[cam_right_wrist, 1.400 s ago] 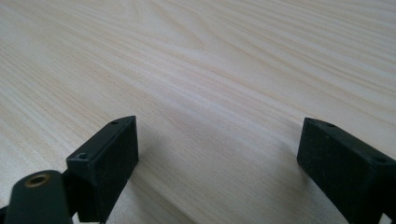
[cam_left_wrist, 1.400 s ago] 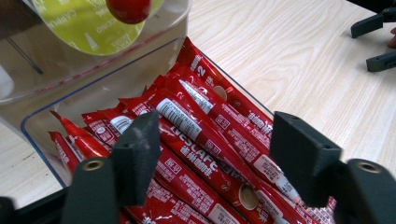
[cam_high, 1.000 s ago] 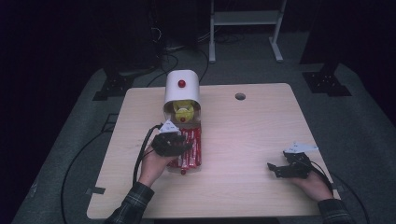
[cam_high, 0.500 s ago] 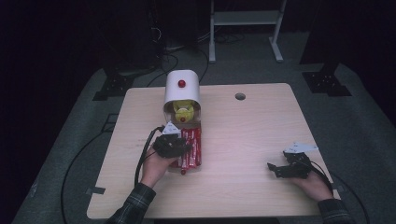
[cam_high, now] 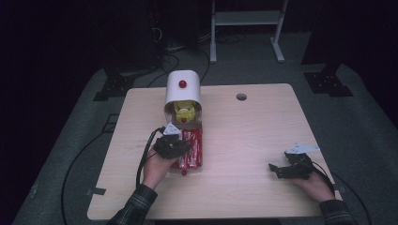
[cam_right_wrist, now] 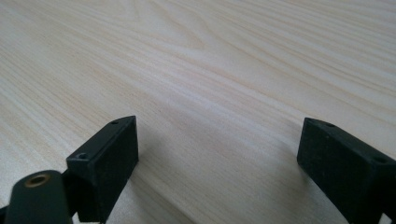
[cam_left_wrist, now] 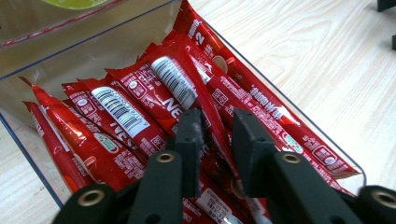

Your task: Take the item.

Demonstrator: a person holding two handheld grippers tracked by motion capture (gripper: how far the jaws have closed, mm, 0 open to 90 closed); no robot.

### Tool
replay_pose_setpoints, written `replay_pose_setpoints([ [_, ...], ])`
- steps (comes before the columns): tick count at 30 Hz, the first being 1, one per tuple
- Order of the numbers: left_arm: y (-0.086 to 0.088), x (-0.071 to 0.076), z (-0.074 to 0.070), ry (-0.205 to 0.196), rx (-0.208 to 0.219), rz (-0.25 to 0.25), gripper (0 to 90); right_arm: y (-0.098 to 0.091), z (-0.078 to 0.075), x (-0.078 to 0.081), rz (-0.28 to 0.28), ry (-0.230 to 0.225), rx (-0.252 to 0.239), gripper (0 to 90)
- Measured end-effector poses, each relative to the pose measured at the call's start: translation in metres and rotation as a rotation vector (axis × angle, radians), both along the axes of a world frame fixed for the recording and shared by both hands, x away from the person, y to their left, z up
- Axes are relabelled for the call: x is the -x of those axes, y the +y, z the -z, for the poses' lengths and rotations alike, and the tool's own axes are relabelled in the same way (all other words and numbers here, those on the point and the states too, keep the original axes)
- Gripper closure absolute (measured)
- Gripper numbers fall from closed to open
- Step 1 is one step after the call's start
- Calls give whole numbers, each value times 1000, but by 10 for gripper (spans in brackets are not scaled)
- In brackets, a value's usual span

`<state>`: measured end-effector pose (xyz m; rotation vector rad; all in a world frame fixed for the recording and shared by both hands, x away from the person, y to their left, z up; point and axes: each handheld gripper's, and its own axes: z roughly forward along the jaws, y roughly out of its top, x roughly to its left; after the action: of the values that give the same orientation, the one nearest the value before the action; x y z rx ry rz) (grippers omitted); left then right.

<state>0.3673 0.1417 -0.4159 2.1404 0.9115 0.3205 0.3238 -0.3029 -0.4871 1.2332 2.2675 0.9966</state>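
Observation:
A clear tray [cam_left_wrist: 299,109] holds several red sachets [cam_left_wrist: 126,109] in front of a white dispenser [cam_high: 183,89]. My left gripper [cam_left_wrist: 218,114] reaches down into the tray from its near left side [cam_high: 183,146]. Its jaws have just been closing and now stand narrow, with the raised edge of one red sachet [cam_left_wrist: 212,100] between them. A sliver of room still shows beside the right pad. My right gripper [cam_high: 278,169] rests on the bare wood at the near right. In the right gripper view it [cam_right_wrist: 217,135] is wide open with nothing between its fingers.
The dispenser has a red knob [cam_high: 182,84] on top and something yellow [cam_high: 184,108] in its mouth. A round hole [cam_high: 241,97] sits in the table's far side. Cables trail off the left edge, and a white frame [cam_high: 246,28] stands on the floor behind.

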Motion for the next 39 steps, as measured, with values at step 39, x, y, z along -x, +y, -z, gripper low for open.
replay_pose_setpoints([
  [39,16,10,-24,-70,106,38,858,0,0,0,-2,0,1,115],
])
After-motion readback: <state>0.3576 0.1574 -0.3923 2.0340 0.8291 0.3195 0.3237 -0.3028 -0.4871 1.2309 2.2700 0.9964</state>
